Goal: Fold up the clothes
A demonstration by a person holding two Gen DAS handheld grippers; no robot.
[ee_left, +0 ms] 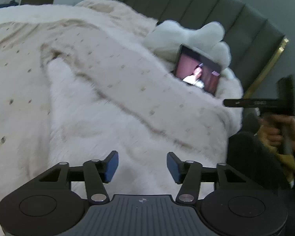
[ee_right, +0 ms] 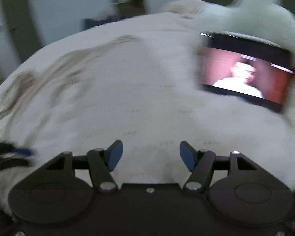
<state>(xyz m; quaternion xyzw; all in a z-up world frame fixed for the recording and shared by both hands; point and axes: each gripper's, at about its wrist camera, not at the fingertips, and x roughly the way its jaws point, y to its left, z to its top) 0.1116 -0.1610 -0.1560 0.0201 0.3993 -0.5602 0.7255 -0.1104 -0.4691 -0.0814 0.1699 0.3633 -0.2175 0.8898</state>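
A cream garment (ee_left: 127, 82) with small dark specks and darker seams lies spread over a fluffy white bed cover (ee_left: 72, 98). My left gripper (ee_left: 142, 157) hovers over its near part, open, with nothing between its blue pads. My right gripper (ee_left: 232, 103) shows side-on at the bed's right edge, held by a hand (ee_left: 281, 131). In the blurred right wrist view, the right gripper (ee_right: 151, 149) is open and empty above the garment (ee_right: 127, 102). The left gripper (ee_right: 19, 152) appears as a blur at the left edge.
A tablet (ee_left: 198, 72) playing a video leans against a white fluffy pillow (ee_left: 186, 35) at the head of the bed; the tablet (ee_right: 245, 70) fills the upper right of the right wrist view. A dark green padded headboard (ee_left: 216, 7) stands behind.
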